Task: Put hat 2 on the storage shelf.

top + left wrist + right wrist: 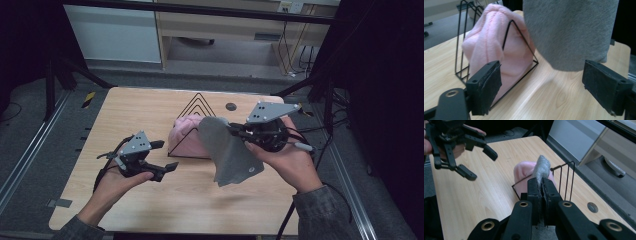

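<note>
My right gripper (239,131) fingers clamp grey cloth (227,150), lifted mid-frame; pink cloth (186,134) sits in wire rack (196,106); left gripper (162,156) open, empty; placing remains.

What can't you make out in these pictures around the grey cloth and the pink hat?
- Pink hat: its right side, high view, hidden behind the hanging grey cloth.
- Grey cloth's top: left gripper view, cut off by the upper edge.
- Wire rack's base: right gripper view, hidden behind the right hand-held gripper.
</note>
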The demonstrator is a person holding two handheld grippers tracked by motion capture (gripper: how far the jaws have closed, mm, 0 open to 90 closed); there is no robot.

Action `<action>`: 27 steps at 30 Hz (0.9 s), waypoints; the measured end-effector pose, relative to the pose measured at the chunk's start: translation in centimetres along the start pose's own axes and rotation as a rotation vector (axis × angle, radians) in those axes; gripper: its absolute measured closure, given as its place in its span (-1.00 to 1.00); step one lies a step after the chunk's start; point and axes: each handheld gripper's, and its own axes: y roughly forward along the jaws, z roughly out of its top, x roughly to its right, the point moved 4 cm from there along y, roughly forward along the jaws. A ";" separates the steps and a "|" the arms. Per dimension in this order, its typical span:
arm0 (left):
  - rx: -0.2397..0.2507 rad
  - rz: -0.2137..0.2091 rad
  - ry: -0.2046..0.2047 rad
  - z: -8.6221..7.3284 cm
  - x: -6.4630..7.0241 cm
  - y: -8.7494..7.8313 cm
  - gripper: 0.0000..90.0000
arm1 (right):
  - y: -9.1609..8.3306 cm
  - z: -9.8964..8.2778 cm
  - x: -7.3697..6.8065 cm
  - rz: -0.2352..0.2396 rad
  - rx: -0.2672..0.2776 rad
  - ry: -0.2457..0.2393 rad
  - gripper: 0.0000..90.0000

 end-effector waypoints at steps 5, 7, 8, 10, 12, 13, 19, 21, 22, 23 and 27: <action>-0.017 -0.012 0.000 -0.5 0.5 0.9 -0.59 | 0.3 1.1 -0.5 0.037 0.015 0.006 0.91; -0.023 -0.018 -0.004 -0.8 0.7 1.5 -0.58 | 0.4 1.4 -0.6 0.052 0.027 0.012 0.91; -0.028 -0.017 -0.003 -0.9 0.7 1.6 -0.58 | 0.5 1.6 -0.7 0.063 0.040 0.014 0.91; -0.035 -0.023 -0.006 -1.1 0.7 2.0 -0.55 | 0.6 1.8 -0.8 0.079 0.060 0.021 0.91; -0.030 -0.032 -0.013 -1.2 0.6 2.4 -0.51 | 0.7 1.9 -0.9 0.091 0.074 0.025 0.91; -0.030 -0.035 -0.016 -1.2 0.6 2.5 -0.51 | 0.8 2.0 -1.0 0.097 0.081 0.027 0.91; -0.021 -0.037 -0.051 -1.5 -0.2 3.4 -0.42 | 0.9 2.5 -1.3 0.113 0.099 0.028 0.91; -0.018 -0.040 -0.061 -1.5 -0.4 3.7 -0.38 | 0.8 2.7 -1.5 0.120 0.106 0.026 0.91; -0.017 -0.038 -0.061 -1.5 -0.5 3.8 -0.35 | 0.8 2.9 -1.5 0.119 0.108 0.023 0.91; -0.016 -0.038 -0.059 -1.5 -0.5 4.0 -0.33 | 0.8 3.0 -1.5 0.121 0.111 0.021 0.91; -0.018 -0.037 -0.055 -1.5 -0.7 4.6 -0.26 | 0.7 3.4 -1.7 0.126 0.115 0.017 0.91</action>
